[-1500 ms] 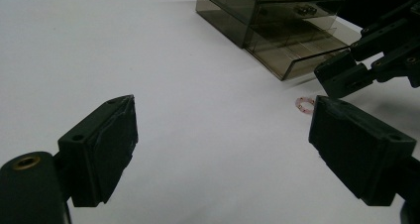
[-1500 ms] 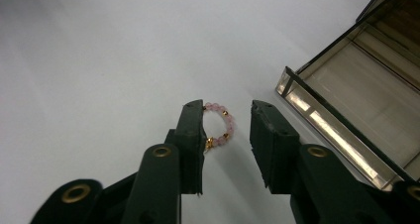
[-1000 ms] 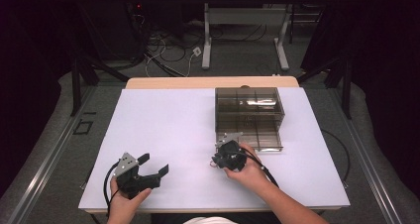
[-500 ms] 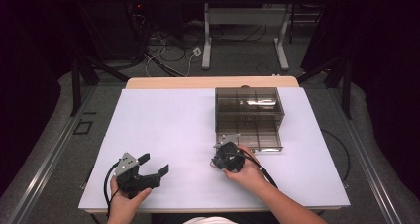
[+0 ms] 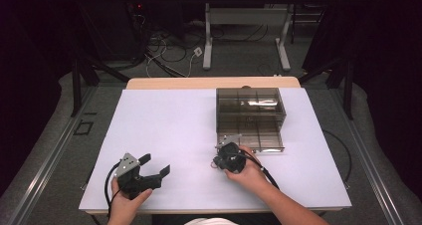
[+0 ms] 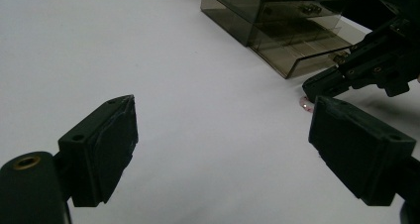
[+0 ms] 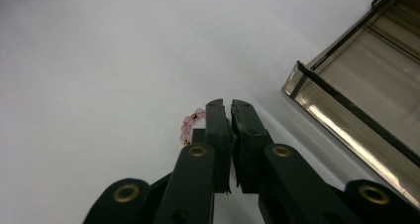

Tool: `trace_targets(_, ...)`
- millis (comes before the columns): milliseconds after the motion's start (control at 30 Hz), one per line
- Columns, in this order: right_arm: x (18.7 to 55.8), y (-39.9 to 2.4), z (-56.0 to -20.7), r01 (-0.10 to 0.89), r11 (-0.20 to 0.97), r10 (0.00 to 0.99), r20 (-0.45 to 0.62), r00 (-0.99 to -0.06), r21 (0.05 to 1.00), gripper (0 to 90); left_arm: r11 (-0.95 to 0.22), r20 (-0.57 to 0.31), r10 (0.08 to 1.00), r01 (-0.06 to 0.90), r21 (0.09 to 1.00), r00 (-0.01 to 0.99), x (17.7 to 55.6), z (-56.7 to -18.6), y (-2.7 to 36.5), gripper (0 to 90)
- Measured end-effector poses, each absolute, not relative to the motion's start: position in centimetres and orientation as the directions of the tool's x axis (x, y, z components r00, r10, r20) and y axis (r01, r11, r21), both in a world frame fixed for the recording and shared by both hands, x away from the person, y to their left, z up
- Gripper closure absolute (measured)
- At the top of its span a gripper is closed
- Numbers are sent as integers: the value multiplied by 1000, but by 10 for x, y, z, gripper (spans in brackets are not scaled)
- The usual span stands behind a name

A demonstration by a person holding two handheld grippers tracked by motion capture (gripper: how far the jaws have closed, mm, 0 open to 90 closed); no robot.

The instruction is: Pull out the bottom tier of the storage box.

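Observation:
A string of small pink and gold beads (image 7: 188,122) lies on the white table, curling out from behind the left jaw of my right gripper (image 7: 229,105). That gripper's jaws have just been closing and now stand almost together, pinching the string at the tips; the pinched part is hidden. The high view places my right gripper (image 5: 219,160) just in front of the smoky plastic drawer box (image 5: 251,105), near its pulled-out drawer (image 5: 259,140). My left gripper (image 5: 155,165) rests open and holds nothing at the table's front left. In the left gripper view, one pink bead (image 6: 304,103) peeks out beneath my right gripper (image 6: 309,90).
The white table top (image 5: 164,125) stretches bare between the two hands and to the back left. The open drawer's rim (image 7: 346,110) is close on the right of the right jaws. Cables trail from both grippers toward the front edge.
The right gripper's jaws have drawn together over the spot in front of the drawer. Both hands have stayed where they were.

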State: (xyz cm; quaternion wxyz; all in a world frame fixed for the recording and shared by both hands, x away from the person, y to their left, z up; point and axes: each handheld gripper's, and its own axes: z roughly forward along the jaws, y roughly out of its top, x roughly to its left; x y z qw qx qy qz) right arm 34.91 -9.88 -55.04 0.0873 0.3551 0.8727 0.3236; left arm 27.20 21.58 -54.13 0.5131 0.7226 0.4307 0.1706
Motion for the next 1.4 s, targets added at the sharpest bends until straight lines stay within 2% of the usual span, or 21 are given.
trace_targets(567,348,-100,-548,558,532,677,76,-732,637,872,-115,-188,802,456,883,567,273,-543,215,127)
trace_targets(767,348,-102,-547,563,523,683,81,-726,640,872,-161,-178,809,502,850,560,277,-549,213,148)
trace_targets(1400,350,-108,-542,577,481,694,116,-711,660,900,-147,-195,806,508,848,558,277,-548,213,148)
